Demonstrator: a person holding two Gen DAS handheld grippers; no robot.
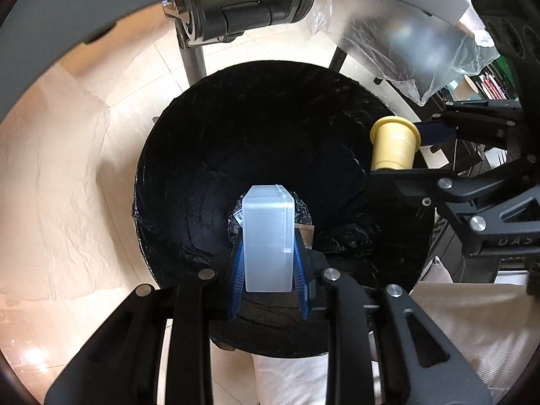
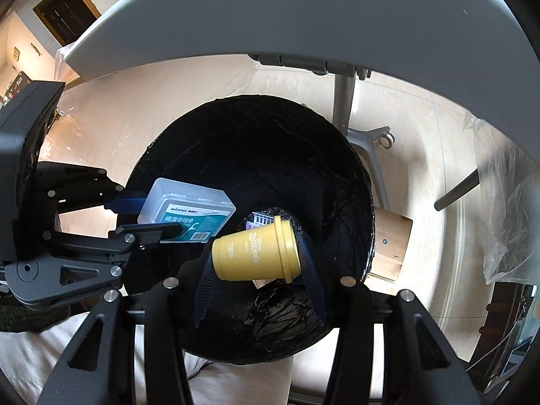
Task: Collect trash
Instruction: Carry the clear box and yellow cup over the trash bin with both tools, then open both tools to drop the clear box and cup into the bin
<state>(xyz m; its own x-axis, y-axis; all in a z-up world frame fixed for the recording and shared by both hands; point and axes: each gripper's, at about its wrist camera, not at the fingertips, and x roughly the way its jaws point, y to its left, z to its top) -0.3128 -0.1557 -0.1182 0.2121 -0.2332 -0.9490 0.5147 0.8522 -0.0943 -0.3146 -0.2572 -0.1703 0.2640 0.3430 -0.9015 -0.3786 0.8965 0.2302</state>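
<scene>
A frosted, translucent plastic box with a teal printed label is clamped between the blue fingers of the left gripper, held over the mouth of a round bin lined with a black bag. Just beside it, the right gripper grips a small yellow cup lying sideways, white lettering on its wall, also over the bin. Deep inside, some crumpled wrappers lie at the bottom. The bin stands on pale floor tiles.
</scene>
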